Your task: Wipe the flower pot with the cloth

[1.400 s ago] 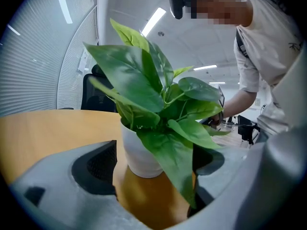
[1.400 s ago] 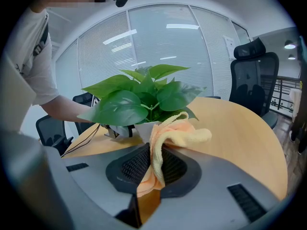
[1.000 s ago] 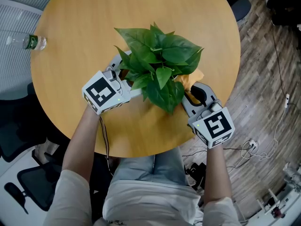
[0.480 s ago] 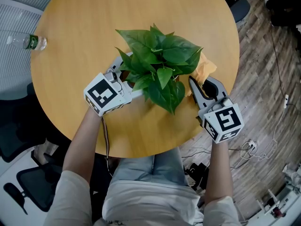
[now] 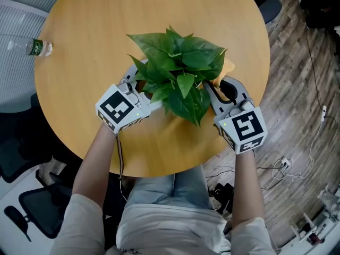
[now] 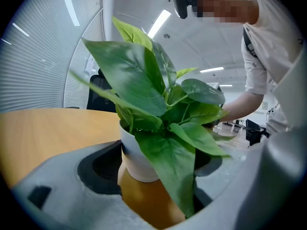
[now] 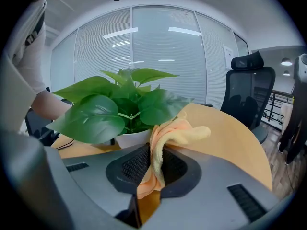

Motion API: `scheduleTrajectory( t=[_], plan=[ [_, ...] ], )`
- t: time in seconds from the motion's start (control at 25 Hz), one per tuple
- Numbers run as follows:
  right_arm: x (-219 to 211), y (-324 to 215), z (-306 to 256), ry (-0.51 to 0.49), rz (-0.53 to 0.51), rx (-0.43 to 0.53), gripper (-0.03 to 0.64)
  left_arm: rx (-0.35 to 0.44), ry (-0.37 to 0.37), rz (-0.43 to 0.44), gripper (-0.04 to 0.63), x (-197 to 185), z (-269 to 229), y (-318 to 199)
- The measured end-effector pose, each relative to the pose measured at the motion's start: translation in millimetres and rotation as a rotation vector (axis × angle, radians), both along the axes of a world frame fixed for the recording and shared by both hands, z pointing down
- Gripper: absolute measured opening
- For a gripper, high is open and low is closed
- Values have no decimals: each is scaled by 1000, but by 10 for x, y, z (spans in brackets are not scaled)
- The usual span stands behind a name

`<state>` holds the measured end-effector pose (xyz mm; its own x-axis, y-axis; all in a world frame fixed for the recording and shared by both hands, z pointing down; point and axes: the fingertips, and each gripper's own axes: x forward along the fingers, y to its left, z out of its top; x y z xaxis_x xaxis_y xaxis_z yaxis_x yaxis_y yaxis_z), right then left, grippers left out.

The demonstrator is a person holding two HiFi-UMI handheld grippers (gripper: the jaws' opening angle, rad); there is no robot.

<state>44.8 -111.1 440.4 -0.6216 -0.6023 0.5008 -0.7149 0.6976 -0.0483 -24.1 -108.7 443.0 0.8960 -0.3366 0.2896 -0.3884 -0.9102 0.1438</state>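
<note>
Flower pot [image 6: 136, 158]: white, upright on the counter [image 5: 106, 31], at the centre of the head view. Seen from above it lies almost wholly under its own foliage.

Plant [image 5: 178, 76]: broad green leaves spreading over both gripper tips in the head view.

Left gripper [image 5: 142, 88]: reaches in from the lower left of the head view. Its jaws are set wide with the flower pot standing between them. In the left gripper view the jaw at the left of the frame lies against the pot wall. A hanging leaf covers the jaw at the right of the frame, so contact there cannot be made out.

Right gripper [image 7: 154, 166]: comes in from the lower right of the head view, just right of the foliage. Its jaws are pressed together on the cloth [image 7: 169, 134].

Cloth: pale orange, pinched upright between the jaws. Its free end flops over toward the right of the right gripper view and sits just beside the flower pot rim. From above only a small corner shows past the leaves.

Counter: round, light wood.

Water bottle [image 5: 29, 47]: clear, green label, lying off the counter edge at the upper left of the head view.

Office chair [image 7: 249, 87]: black, upper right of the right gripper view, behind the counter.

Floor [image 5: 297, 89]: wood planks, with cables [image 5: 289, 169] at the lower right.
</note>
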Motion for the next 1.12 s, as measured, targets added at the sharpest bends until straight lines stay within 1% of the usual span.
scheduleTrajectory(
  t=[0.52, 0.8, 1.12],
  plan=[
    [-29, 105, 5, -7, -27, -9, 49, -13, -11, -76, 413, 3, 18, 3],
    [-45, 201, 29, -8, -33, -22, 49, -24, -20, -157, 411, 7, 31, 17],
    [-37, 281, 21, -23, -37, -31, 49, -37, -36, -273, 410, 76, 35, 24]
  ],
)
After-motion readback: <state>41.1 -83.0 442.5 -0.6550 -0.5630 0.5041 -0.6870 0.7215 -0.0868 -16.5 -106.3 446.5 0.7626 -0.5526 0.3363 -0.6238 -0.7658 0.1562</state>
